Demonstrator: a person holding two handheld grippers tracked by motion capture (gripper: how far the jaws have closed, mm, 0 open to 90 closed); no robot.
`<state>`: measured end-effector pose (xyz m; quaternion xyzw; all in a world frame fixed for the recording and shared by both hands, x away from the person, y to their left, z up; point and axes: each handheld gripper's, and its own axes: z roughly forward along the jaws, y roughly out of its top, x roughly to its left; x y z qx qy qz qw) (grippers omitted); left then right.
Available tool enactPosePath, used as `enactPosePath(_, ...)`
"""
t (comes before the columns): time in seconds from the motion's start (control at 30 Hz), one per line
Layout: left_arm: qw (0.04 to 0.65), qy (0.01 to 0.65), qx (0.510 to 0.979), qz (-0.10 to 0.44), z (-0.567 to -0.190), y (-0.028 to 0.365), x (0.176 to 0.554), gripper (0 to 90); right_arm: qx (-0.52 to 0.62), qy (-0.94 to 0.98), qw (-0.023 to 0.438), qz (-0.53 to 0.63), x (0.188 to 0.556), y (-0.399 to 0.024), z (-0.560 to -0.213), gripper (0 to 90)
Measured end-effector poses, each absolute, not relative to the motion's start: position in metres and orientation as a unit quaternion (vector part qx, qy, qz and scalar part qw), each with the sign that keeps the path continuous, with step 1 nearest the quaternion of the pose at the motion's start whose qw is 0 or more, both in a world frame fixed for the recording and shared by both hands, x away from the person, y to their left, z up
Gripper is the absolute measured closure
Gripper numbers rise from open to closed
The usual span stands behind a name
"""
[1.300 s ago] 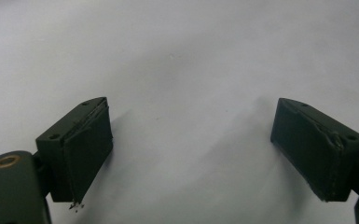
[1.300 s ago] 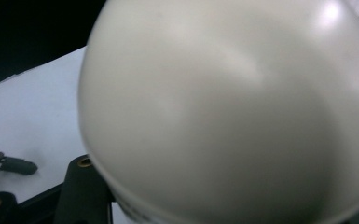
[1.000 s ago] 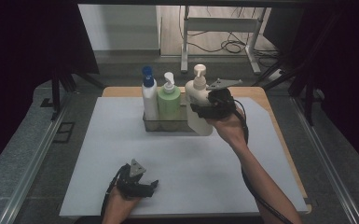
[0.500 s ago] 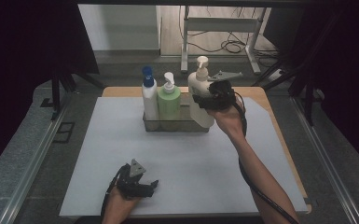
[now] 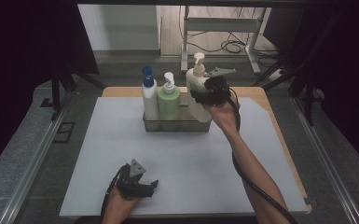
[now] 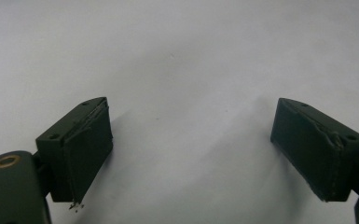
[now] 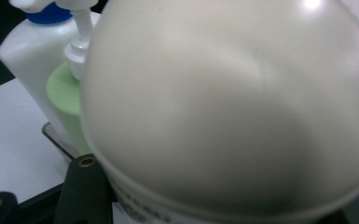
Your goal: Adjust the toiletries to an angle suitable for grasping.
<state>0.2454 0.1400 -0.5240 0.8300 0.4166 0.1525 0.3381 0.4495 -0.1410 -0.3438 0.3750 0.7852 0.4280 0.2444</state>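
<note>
Right gripper point(image 5: 204, 95) clamped on cream pump bottle point(image 5: 196, 88), at tray point(image 5: 177, 125).
Left gripper point(image 5: 137, 184) rests on white mat point(image 5: 121, 140), jaws wide apart.

Before you lies a white sheet point(image 5: 121, 154) covering most of a wooden tabletop point(image 5: 261, 95) (the wood shows along the far and right edges). Grey floor point(image 5: 23, 158) flanks you on both sides. Beyond the table you face a metal stand point(image 5: 224, 25) with loose cables point(image 5: 231, 45) beneath it, and black curtains point(image 5: 23, 42) hang at either side.
</note>
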Motion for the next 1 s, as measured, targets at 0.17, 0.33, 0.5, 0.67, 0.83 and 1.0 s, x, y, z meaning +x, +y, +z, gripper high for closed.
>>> enactPosePath(0.17,0.338,0.416,0.83,0.152,-0.524,0.14,0.245,12.0,0.379,0.782,0.245,0.43,0.457,-0.139,-0.348,40.2)
enactPosePath(0.33,0.337,0.415,0.831,0.153,-0.524,0.14,0.246,12.0,0.381,0.78,0.247,0.43,0.464,-0.136,-0.351,40.2)
enactPosePath(0.5,0.337,0.417,0.83,0.152,-0.524,0.14,0.245,12.0,0.385,0.778,0.247,0.432,0.47,-0.132,-0.355,40.2)
enactPosePath(0.67,0.336,0.416,0.831,0.152,-0.524,0.14,0.245,12.0,0.384,0.778,0.25,0.43,0.476,-0.128,-0.36,40.2)
enactPosePath(0.83,0.336,0.416,0.831,0.152,-0.524,0.14,0.245,12.0,0.388,0.775,0.25,0.431,0.482,-0.125,-0.366,40.2)
enactPosePath(1.0,0.336,0.416,0.831,0.152,-0.524,0.14,0.245,12.0,0.39,0.774,0.251,0.431,0.487,-0.123,-0.373,40.2)
